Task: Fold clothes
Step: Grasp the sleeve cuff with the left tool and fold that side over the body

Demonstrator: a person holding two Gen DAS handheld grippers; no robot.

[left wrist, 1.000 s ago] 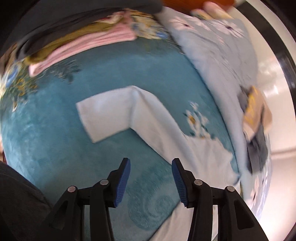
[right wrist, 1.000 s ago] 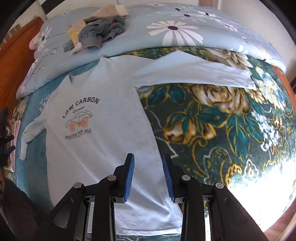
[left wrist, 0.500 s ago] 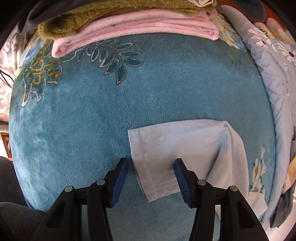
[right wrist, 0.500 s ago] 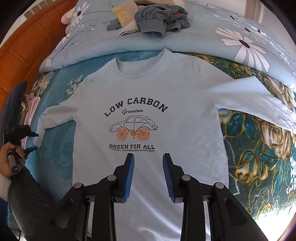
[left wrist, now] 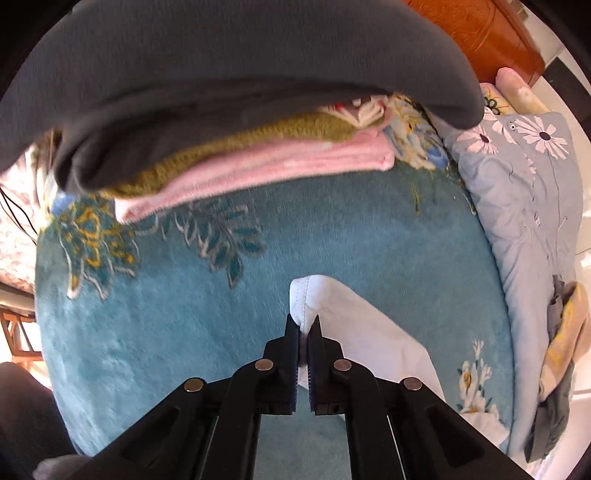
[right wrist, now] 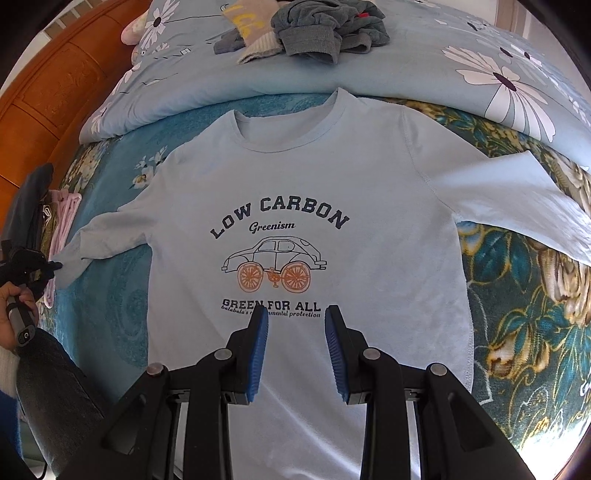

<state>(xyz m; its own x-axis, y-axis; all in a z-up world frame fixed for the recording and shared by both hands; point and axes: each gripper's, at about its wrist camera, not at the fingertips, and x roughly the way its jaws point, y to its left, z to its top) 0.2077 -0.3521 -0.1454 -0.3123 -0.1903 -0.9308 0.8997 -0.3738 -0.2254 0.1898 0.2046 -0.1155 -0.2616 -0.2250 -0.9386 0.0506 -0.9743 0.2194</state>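
The left gripper (left wrist: pixel 303 328) is closed on the cuff (left wrist: pixel 308 295) of the shirt's (right wrist: pixel 306 206) left-hand sleeve, with the hem pinched between the two pads and only a sliver of gap showing. The right gripper (right wrist: pixel 295 332) hovers over the lower front of the shirt, jaws apart, holding nothing.

Step in hand, as judged: fold the gripped sleeve inward across the body.
- Lift the cuff only enough to clear the blanket (left wrist: pixel 166 332); a high lift is likely to drag the shoulder and skew the body.
- Carry the cuff toward the printed car (right wrist: pixel 275 264), so that the crease falls along the side seam.
- The right gripper can press the body flat near the hem while the sleeve travels.
- Release only when the sleeve lies flat on the chest.

The shirt lies spread face up in the middle of the bed, on the teal blanket. Its long axis runs from the hem, nearest the right gripper, to the collar (right wrist: pixel 291 122), which points away toward the pale floral quilt (right wrist: pixel 406 62). Both sleeves extend sideways, across that axis; the right-hand sleeve (right wrist: pixel 517 206) lies over the floral part of the blanket.

Beyond the cuff, a stack (left wrist: pixel 240 147) of folded garments sits at the blanket's edge. On the quilt, past the collar, lies a heap (right wrist: pixel 317 26) of unfolded clothes.
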